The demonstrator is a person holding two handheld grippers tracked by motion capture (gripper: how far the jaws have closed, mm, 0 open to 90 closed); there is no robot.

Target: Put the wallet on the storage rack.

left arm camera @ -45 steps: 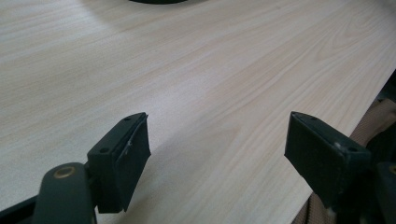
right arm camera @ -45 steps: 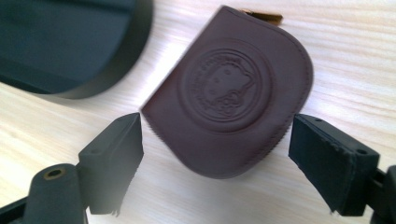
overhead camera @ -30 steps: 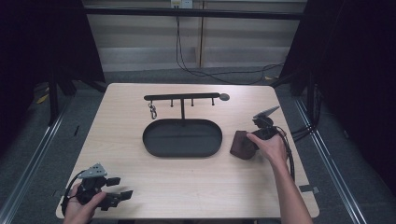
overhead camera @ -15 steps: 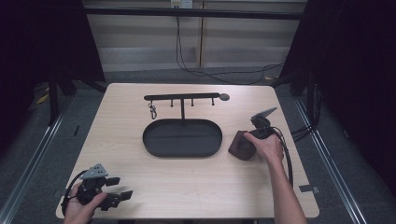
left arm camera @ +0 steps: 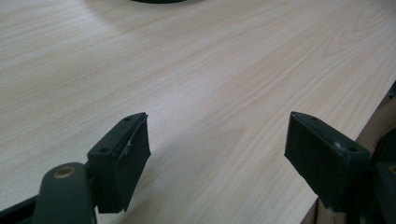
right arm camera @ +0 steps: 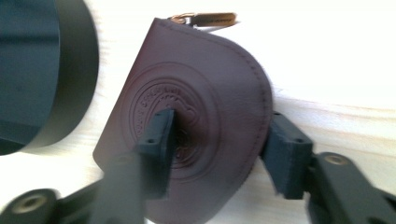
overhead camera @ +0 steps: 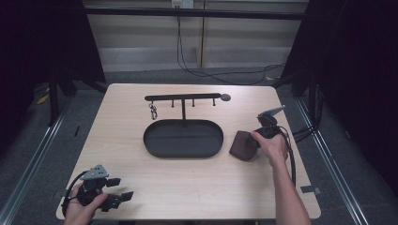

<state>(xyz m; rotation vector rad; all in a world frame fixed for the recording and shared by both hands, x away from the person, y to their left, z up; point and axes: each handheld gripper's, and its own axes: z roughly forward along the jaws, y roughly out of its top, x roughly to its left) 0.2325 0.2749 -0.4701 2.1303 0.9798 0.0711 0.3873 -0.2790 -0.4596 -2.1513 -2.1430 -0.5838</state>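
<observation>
A dark brown leather pouch (overhead camera: 242, 146) with an embossed round seal and a brass zip pull lies flat on the table, right of the black oval tray (overhead camera: 151, 140). My right gripper (overhead camera: 251, 142) comes down on it from the right. In the right gripper view its jaws have just been closing with the pouch (right arm camera: 205, 79) between them. One finger lies over the embossed face and the other stands at the pouch's curved edge, so the right gripper (right arm camera: 219, 123) is not clamped. My left gripper (overhead camera: 123, 188) rests open at the front left corner, and nothing lies between the jaws of the left gripper (left arm camera: 217, 135).
Behind the tray stands a black hook rack (overhead camera: 183, 97) with a small key ring (overhead camera: 153, 111) hanging at its left end. The tray's rim (right arm camera: 70, 70) lies close to the pouch's left side. The table's right edge runs just beyond my right hand.
My right hand has shifted slightly toward the pouch. The left hand and its gripper have stayed where they were.
</observation>
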